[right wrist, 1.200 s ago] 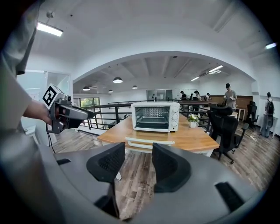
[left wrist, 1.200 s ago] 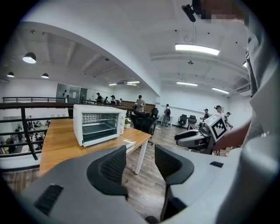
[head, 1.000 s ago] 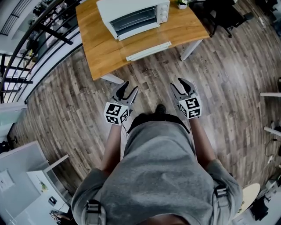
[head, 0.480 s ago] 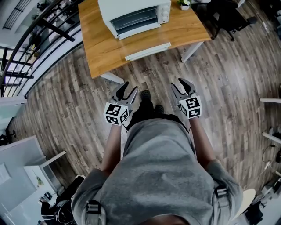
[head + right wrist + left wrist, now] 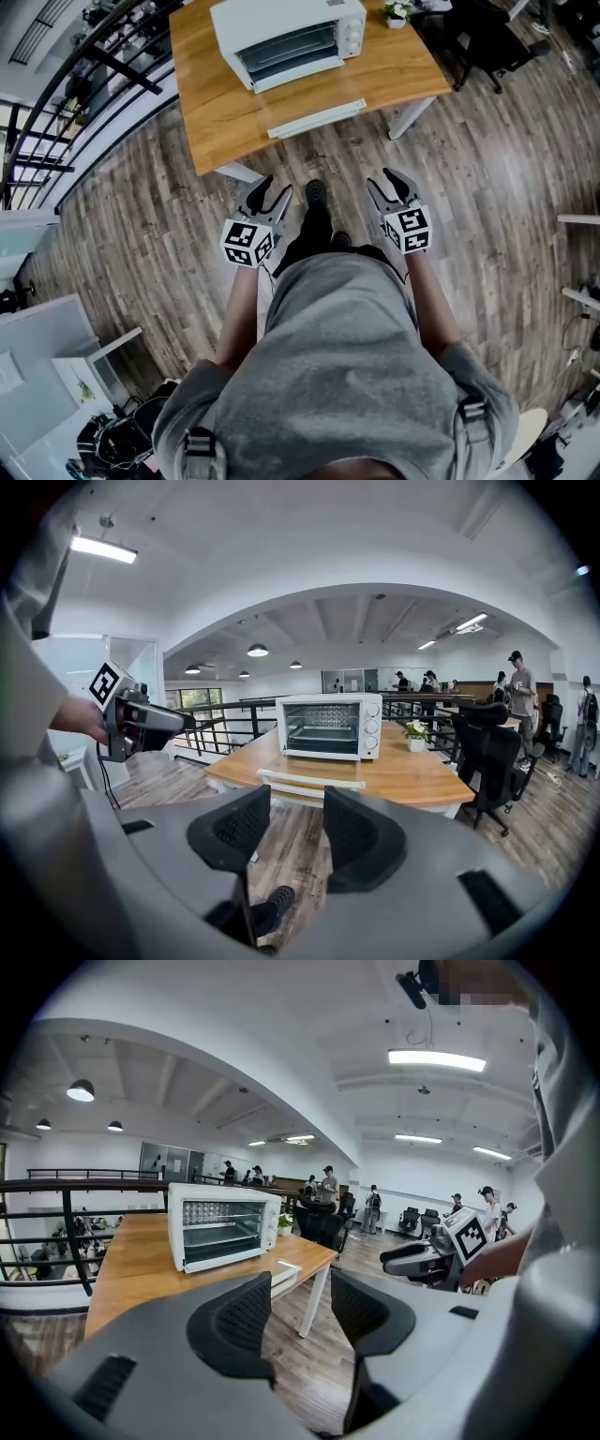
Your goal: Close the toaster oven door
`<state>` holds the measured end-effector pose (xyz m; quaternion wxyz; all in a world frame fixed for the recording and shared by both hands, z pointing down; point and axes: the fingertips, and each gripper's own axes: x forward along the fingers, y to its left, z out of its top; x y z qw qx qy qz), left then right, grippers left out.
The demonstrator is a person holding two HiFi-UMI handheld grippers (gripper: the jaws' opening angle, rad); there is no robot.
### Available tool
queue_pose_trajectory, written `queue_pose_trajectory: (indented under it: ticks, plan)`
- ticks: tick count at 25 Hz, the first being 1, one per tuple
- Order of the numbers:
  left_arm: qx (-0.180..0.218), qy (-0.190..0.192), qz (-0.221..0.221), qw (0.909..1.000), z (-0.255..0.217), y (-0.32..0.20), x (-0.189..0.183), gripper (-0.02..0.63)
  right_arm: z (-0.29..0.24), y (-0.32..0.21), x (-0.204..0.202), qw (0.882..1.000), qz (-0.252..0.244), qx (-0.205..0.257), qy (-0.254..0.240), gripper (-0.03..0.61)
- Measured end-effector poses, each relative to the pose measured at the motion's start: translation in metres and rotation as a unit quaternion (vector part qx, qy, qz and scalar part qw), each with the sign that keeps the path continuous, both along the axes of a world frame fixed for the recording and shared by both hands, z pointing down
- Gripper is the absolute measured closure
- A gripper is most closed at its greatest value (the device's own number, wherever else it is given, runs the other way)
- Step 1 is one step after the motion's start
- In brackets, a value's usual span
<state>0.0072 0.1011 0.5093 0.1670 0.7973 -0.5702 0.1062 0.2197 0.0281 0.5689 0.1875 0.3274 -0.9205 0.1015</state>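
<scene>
Nothing of the task is judged to be done yet: the toaster oven (image 5: 286,37) is seen with its door (image 5: 305,98) let down flat toward the near edge of the table (image 5: 211,131). The whole closing is left, and the table is first to be reached, since both grippers are held over the floor, well apart from it. The left gripper (image 5: 277,190) is held with its jaws parted and nothing between them, and the right gripper (image 5: 386,183) is likewise parted and empty. The oven is placed along the far edge of the table, its front turned toward the person. It is seen as a white box with knobs down its right side, a wire rack inside, and a glass door ending in a white bar handle (image 5: 316,119) that lies at or just past the near edge
</scene>
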Motion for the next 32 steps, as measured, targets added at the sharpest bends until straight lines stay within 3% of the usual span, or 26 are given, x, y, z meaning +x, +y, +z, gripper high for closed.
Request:
queue_pose_trajectory:
  ticks: [14,32]
  plan:
    - [-0.009,0.005,0.002,0.9999,0.011,-0.030,-0.008,0.400,0.009,-0.026,-0.008,1.000,-0.001,-0.012,0.014,0.393]
    - [-0.047,0.018,-0.023,0.9985,0.056,-0.098,-0.074,0.399,0.033,-0.116,-0.060,0.998,-0.011,-0.036,0.043,0.393]
